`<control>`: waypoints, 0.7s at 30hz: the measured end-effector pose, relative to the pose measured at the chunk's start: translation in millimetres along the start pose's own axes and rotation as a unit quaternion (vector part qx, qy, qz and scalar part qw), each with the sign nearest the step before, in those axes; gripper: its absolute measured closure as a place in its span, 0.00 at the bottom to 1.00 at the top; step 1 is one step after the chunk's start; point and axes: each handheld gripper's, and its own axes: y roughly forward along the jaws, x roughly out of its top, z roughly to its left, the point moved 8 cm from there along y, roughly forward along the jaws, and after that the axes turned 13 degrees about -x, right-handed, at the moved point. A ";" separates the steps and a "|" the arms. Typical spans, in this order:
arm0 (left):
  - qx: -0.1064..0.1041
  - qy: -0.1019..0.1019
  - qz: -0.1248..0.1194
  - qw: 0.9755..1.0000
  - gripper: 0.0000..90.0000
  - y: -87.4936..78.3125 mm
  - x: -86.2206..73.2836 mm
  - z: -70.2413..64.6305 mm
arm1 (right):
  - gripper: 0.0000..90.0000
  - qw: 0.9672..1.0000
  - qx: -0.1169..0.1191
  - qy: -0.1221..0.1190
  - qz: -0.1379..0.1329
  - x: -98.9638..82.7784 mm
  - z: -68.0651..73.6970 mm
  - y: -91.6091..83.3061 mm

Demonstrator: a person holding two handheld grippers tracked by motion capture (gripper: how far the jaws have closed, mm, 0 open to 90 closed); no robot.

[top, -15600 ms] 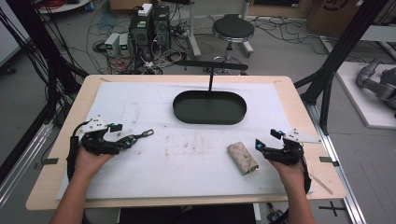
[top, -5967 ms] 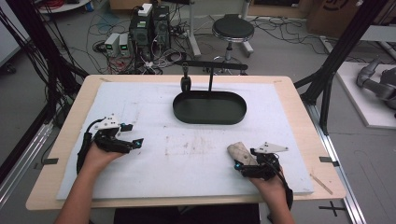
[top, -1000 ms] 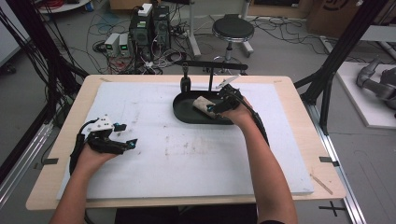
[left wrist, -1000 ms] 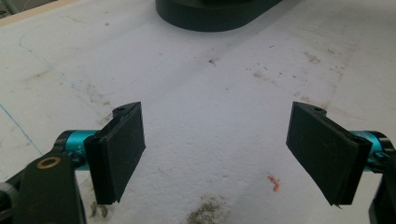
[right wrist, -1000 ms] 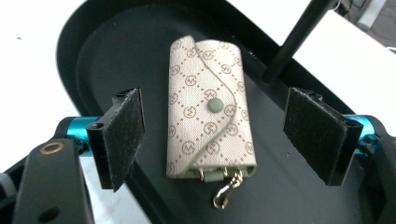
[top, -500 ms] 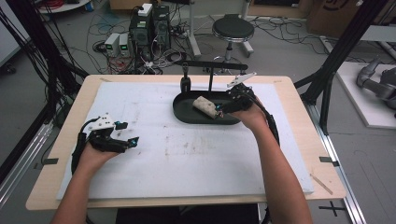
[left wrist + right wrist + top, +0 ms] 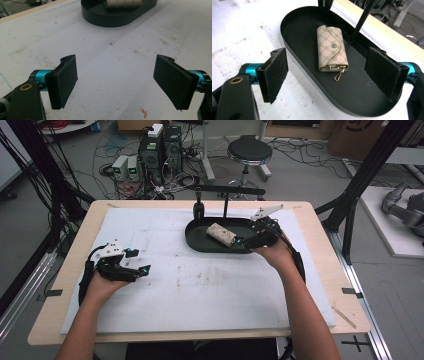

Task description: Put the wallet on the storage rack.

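A beige patterned key pouch (image 7: 221, 234) (image 7: 332, 48) with a gold clasp lies flat in the black oval tray (image 7: 197, 238) (image 7: 299, 25) at the back of the table. Just past the tray's right end my right gripper (image 7: 241, 241) (image 7: 327, 75) hovers open with nothing between its pads; its jaws have just been opening. My left gripper (image 7: 141, 268) (image 7: 116, 80) rests open over the white mat at the left, far from the tray (image 7: 100, 17), and holds nothing.
A white foam mat (image 7: 200, 290) covers most of the wooden table. A black stand with a crossbar (image 7: 225, 195) rises just behind the tray. Cables, electronics and a stool sit on the floor beyond the table.
The right gripper has let go of the pouch, which now lies in the tray, and has drawn back to the right and up. The left gripper has stayed put.
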 end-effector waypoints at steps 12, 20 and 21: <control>-0.009 0.007 -0.001 1.000 0.22 5.5 3.6 -4.2 | 0.21 0.998 -0.019 0.045 -0.039 -49.8 -3.1 -35.3; -0.010 0.008 -0.001 1.000 0.22 7.8 3.8 -5.8 | 0.22 0.994 -0.025 0.088 -0.056 -77.9 -3.5 -44.7; -0.010 0.009 0.000 1.000 0.22 8.0 3.9 -5.9 | 0.21 0.994 -0.024 0.095 -0.057 -81.6 -3.1 -44.8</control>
